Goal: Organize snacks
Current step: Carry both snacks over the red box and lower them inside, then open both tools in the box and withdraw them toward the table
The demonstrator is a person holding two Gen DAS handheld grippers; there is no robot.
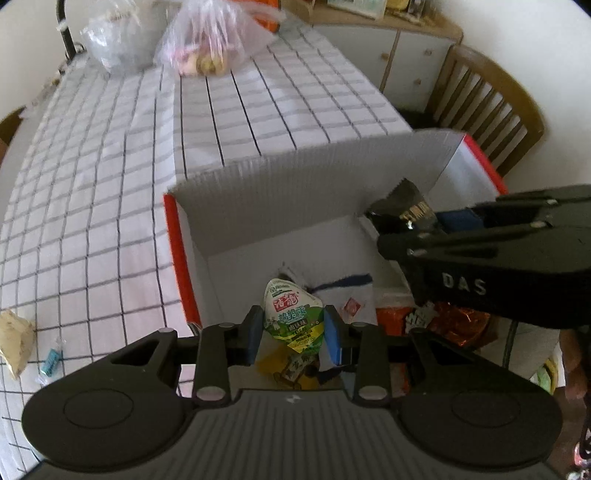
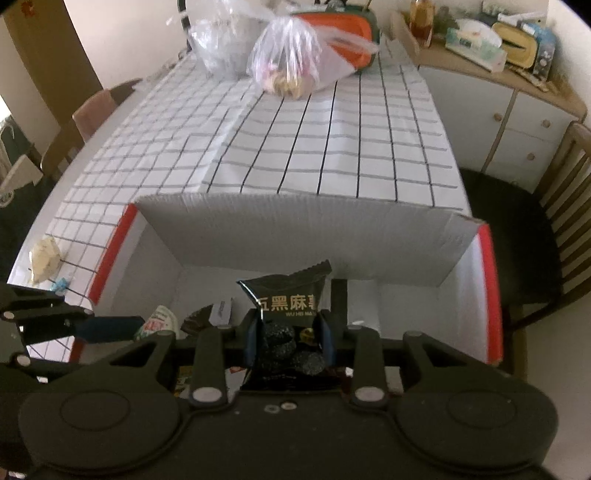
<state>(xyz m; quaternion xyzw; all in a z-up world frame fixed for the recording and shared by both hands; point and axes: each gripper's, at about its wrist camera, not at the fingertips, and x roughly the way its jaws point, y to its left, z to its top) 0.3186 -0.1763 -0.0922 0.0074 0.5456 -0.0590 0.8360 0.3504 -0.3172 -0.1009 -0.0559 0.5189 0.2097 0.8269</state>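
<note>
A white cardboard box (image 1: 266, 192) with red outer sides stands at the near edge of the checked table; it also shows in the right wrist view (image 2: 295, 236). My left gripper (image 1: 294, 334) is shut on a green and white snack packet (image 1: 293, 317) over the box's inside. My right gripper (image 2: 290, 338) is shut on a black snack packet (image 2: 288, 301) with gold characters, also over the box. The right gripper shows from the side in the left wrist view (image 1: 424, 225). Several packets (image 1: 443, 317) lie in the box bottom.
Clear plastic bags (image 2: 288, 62) of snacks sit at the table's far end by an orange object (image 2: 347, 26). A beige packet (image 1: 14, 343) and a small blue candy (image 1: 51, 362) lie on the cloth left of the box. A wooden chair (image 2: 546, 229) and cabinet (image 2: 517, 122) stand right.
</note>
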